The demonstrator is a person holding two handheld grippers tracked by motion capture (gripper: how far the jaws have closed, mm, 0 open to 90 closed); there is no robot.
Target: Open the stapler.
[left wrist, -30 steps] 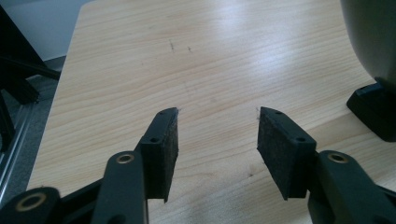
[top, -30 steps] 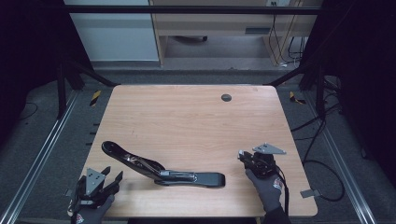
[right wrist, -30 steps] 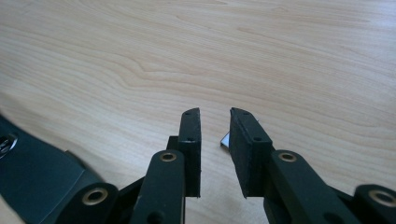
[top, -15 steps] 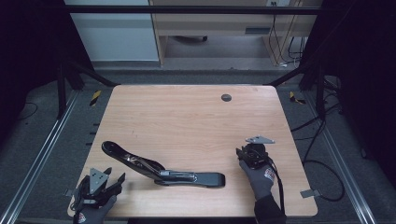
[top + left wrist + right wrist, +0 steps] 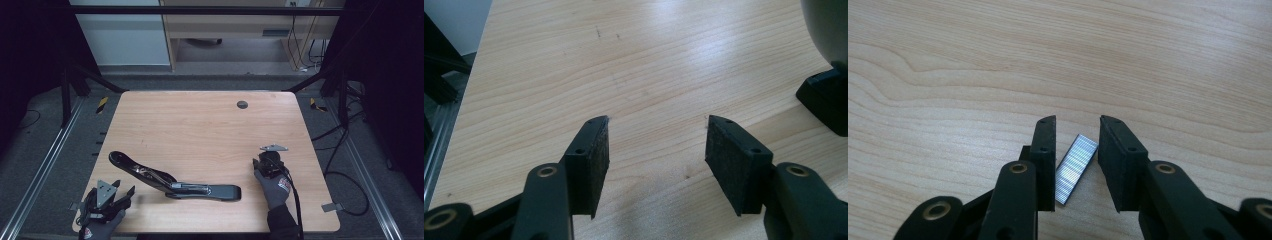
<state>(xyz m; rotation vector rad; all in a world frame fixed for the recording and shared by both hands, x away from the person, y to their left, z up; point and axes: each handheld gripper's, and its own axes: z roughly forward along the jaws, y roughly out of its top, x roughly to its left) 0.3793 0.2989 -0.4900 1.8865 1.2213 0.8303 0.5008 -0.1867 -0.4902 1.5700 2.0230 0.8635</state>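
- At the lower left of the high view, the left gripper (image 5: 122,192) is hovering over the near-left corner of the wooden table (image 5: 200,125), a gloved hand (image 5: 97,227) gripping it from the bottom edge; its jaws have just been opening.
- In the left gripper view, the left gripper (image 5: 656,142) is standing with its padded fingers (image 5: 591,160) spread wide, nothing between them but bare wood.
- At the right edge of that view, a dark block and a pale rounded shape are being cut off by the frame; what they are is hard to make out.
- Across the lower middle of the high view, an opened black stapler (image 5: 172,182) is lying flat, its arm angling toward the upper left.
- At the lower right of the high view, the right gripper (image 5: 265,162) is pointing down at the table, its tips hidden beneath its own body.
- In the right gripper view, the right gripper (image 5: 1077,125) is straddling a silvery strip of staples (image 5: 1077,167) lying tilted on the wood; its jaws have just been opening, with a gap showing on each side of the strip.
- The strip is too small to pick out in the high view.
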